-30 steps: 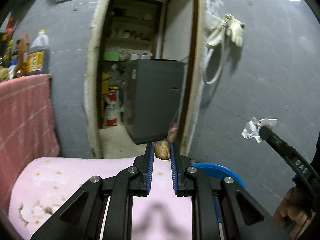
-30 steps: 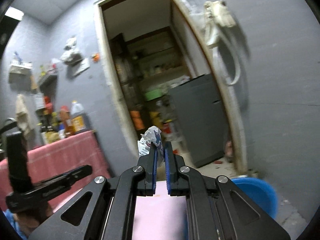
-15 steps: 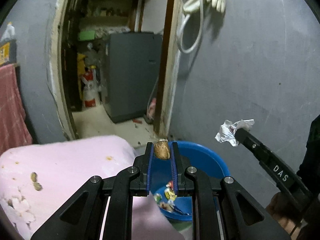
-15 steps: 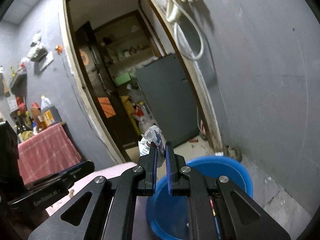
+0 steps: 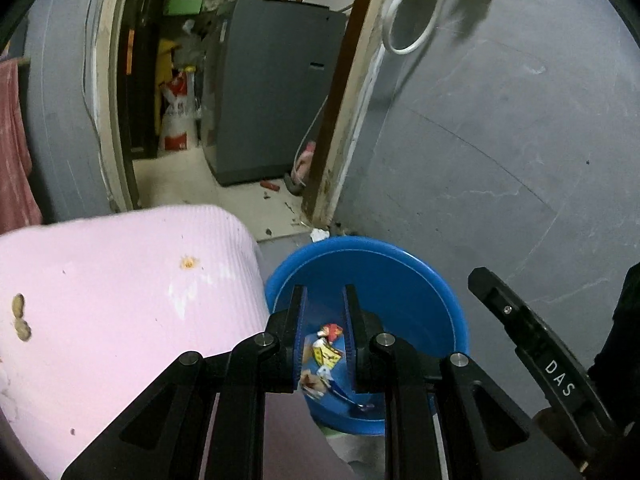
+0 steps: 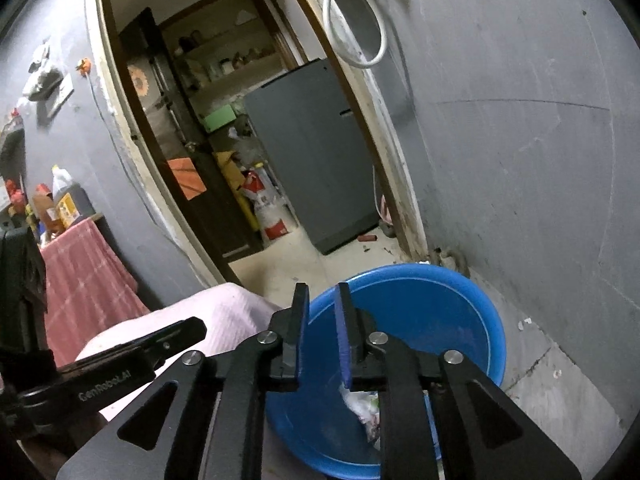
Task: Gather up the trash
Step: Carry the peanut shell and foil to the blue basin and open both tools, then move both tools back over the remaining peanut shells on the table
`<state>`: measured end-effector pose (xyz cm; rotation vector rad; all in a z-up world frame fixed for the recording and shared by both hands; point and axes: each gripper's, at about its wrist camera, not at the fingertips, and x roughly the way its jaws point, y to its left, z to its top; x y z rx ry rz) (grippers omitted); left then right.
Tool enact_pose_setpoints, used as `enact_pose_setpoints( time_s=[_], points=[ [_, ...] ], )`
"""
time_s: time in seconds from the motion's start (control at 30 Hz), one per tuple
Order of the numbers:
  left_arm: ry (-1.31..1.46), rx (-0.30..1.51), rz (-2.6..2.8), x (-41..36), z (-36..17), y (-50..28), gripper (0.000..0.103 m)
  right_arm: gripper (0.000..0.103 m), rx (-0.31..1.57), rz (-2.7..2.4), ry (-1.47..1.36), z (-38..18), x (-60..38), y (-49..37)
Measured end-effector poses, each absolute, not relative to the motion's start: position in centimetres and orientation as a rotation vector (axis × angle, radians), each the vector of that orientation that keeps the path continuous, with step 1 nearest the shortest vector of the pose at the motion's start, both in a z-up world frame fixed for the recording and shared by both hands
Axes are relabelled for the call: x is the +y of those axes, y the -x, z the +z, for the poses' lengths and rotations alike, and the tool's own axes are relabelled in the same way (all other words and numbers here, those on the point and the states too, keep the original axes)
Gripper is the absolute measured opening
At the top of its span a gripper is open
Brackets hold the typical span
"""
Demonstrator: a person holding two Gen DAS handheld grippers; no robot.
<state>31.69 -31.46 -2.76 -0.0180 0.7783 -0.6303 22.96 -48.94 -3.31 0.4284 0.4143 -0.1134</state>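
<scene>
A blue plastic basin (image 5: 384, 272) stands on the floor beside a pink-covered table (image 5: 120, 280); it also shows in the right wrist view (image 6: 432, 304). Colourful wrappers and scraps (image 5: 324, 354) lie in its bottom. My left gripper (image 5: 323, 294) is open and empty above the basin. My right gripper (image 6: 322, 292) is open and empty above the basin, with a crumpled white wrapper (image 6: 362, 404) lying below it in the basin. The right gripper's finger (image 5: 520, 320) shows at the right of the left wrist view.
Two small brown scraps (image 5: 20, 316) lie on the pink table at the left. A doorway with a grey appliance (image 5: 272, 92) is behind. A grey wall (image 5: 500, 140) stands right of the basin. A red cloth (image 6: 80, 268) hangs at the left.
Both grippers have swung over the blue basin and tilted down. Both have opened: the brown scrap has left the left gripper and the crumpled wrapper has left the right.
</scene>
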Motion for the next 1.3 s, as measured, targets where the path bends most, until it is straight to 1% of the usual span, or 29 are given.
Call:
enact_pose_setpoints(
  time_s=[0.03, 0.07, 0.1, 0.27, 0.3, 0.33, 0.37, 0.4, 0.43, 0.5, 0.53, 0.57, 0.6, 0.63, 0.7, 0.73, 0.8, 0.83, 0.87, 0.9, 0.93, 1.03, 1.3],
  points=[
    [0.023, 0.785, -0.633, -31.4, -2.7, -31.9, 0.019, 0.021, 0.417, -0.114, -0.430, -3.4, -49.0, -23.0],
    [0.027, 0.793, -0.635, -31.3, -2.8, -32.0, 0.024, 0.027, 0.417, -0.116, -0.430, -3.3, -49.0, -23.0],
    [0.029, 0.794, -0.631, -31.1, -2.6, -32.0, 0.027, 0.027, 0.415, -0.115, -0.429, -3.2, -48.9, -23.0],
    [0.057, 0.804, -0.631, -30.0, -1.9, -32.1, 0.027, 0.029, 0.407, -0.117, -0.410, -2.6, -48.5, -23.0],
    [0.063, 0.802, -0.628, -29.8, -1.6, -32.1, 0.028, 0.031, 0.405, -0.118, -0.405, -2.5, -48.3, -23.1],
    [0.068, 0.797, -0.624, -29.4, -1.4, -32.0, 0.030, 0.036, 0.400, -0.117, -0.396, -2.3, -48.2, -23.0],
    [0.075, 0.786, -0.617, -28.9, -1.1, -31.9, 0.036, 0.040, 0.393, -0.117, -0.389, -2.1, -48.1, -22.9],
    [0.081, 0.771, -0.608, -28.4, -0.7, -31.7, 0.043, 0.049, 0.383, -0.117, -0.384, -1.9, -47.9, -22.8],
    [0.085, 0.756, -0.598, -28.0, -0.3, -31.5, 0.046, 0.052, 0.370, -0.115, -0.382, -1.7, -47.8, -22.7],
    [0.097, 0.713, -0.573, -26.9, 0.4, -31.2, 0.054, 0.055, 0.342, -0.111, -0.369, -1.1, -47.4, -22.4],
    [0.106, 0.691, -0.562, -26.2, 0.9, -31.0, 0.056, 0.056, 0.333, -0.112, -0.361, -1.0, -47.3, -22.4],
    [0.115, 0.675, -0.553, -25.5, 1.3, -30.9, 0.059, 0.062, 0.313, -0.113, -0.346, -0.6, -47.0, -22.1],
    [0.122, 0.663, -0.546, -24.9, 1.6, -30.8, 0.063, 0.070, 0.294, -0.111, -0.336, -0.2, -46.8, -21.8],
    [0.130, 0.649, -0.535, -24.2, 2.1, -30.7, 0.066, 0.074, 0.274, -0.110, -0.328, 0.1, -46.5, -21.6],
    [0.145, 0.618, -0.514, -22.9, 2.9, -30.5, 0.079, 0.079, 0.240, -0.099, -0.317, 0.7, -46.0, -21.2],
    [0.152, 0.592, -0.500, -22.2, 3.3, -30.2, 0.082, 0.081, 0.224, -0.092, -0.311, 1.0, -45.7, -21.0],
    [0.162, 0.548, -0.474, -20.8, 4.1, -29.9, 0.088, 0.091, 0.207, -0.084, -0.302, 1.6, -45.0, -21.0],
    [0.163, 0.526, -0.458, -20.0, 4.5, -29.6, 0.091, 0.092, 0.200, -0.078, -0.300, 1.8, -44.6, -20.9],
    [0.162, 0.512, -0.443, -19.5, 4.7, -29.3, 0.096, 0.096, 0.194, -0.069, -0.295, 2.1, -44.2, -20.9],
    [0.160, 0.490, -0.419, -18.9, 5.0, -29.1, 0.097, 0.101, 0.190, -0.065, -0.289, 2.3, -43.8, -20.9],
    [0.157, 0.463, -0.396, -18.1, 5.3, -28.8, 0.098, 0.103, 0.181, -0.057, -0.278, 2.7, -43.2, -20.9],
    [0.136, 0.402, -0.349, -16.2, 6.2, -27.8, 0.099, 0.103, 0.147, -0.030, -0.247, 3.7, -41.5, -20.6],
    [0.103, 0.342, -0.262, -10.8, 7.0, -25.9, 0.101, 0.103, 0.085, 0.040, -0.152, 5.3, -36.6, -20.4]
  ],
)
